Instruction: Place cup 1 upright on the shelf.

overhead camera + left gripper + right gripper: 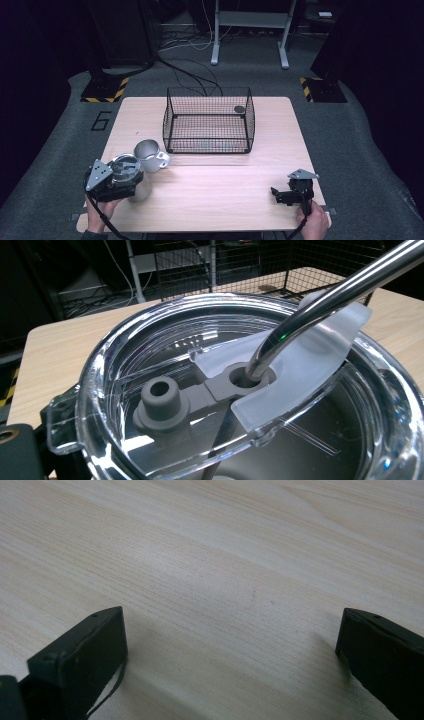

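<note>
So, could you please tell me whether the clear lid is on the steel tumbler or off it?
On. The clear lid sits across the steel tumbler, with a metal straw through its hole.

Steel tumbler [136, 187] upright near the table's front left corner, capped with a clear plastic lid [150, 350] with a raised rim. Frosted sliding tab [300, 365] across the lid, grey rubber plug [160, 400] beside the opening. Polished metal straw [320, 300] through the hole, leaning up and to the right in the left gripper view. Just beside the tumbler, toward the wire basket, a second steel cup [149, 155] with a handle, tipped on its side, open mouth showing.
</note>
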{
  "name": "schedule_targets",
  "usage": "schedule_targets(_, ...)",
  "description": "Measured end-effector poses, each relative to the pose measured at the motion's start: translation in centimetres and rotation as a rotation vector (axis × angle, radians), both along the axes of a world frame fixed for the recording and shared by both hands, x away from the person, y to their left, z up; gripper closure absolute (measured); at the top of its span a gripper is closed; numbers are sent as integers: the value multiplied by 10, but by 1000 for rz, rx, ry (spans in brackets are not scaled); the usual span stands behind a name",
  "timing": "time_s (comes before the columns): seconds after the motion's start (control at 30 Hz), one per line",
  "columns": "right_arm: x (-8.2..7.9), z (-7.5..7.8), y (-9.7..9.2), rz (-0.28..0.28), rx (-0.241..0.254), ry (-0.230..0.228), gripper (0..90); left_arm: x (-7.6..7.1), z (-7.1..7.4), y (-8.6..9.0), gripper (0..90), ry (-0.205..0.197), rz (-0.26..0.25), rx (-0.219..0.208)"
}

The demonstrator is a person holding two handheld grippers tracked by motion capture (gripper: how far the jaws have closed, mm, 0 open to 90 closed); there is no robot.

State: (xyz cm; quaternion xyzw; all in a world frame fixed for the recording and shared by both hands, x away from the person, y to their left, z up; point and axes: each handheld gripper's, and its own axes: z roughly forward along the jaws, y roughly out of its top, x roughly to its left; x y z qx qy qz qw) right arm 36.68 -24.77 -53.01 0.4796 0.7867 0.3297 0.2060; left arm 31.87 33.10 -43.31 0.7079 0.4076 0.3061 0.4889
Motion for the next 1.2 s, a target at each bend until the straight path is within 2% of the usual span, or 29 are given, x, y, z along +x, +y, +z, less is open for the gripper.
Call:
schedule_targets(0.37, 0, 0, 1, -13, 4, -6, 0, -1, 8, -10, 43, -4, -54, 18)
schedule_targets(0.43, 1, 0, 3, -32, 6, -6, 0, 0, 10, -14, 42, 1, -70, 23)
schedule_targets(0.73, 4, 0, 4, -18, 5, 2, 0, 5, 16, -25, 43, -1, -118, 48)
schedule_targets(1.2, 6, 0, 4, 5, 10, -2, 0, 10, 24, -43, 43, 4, -194, 54)
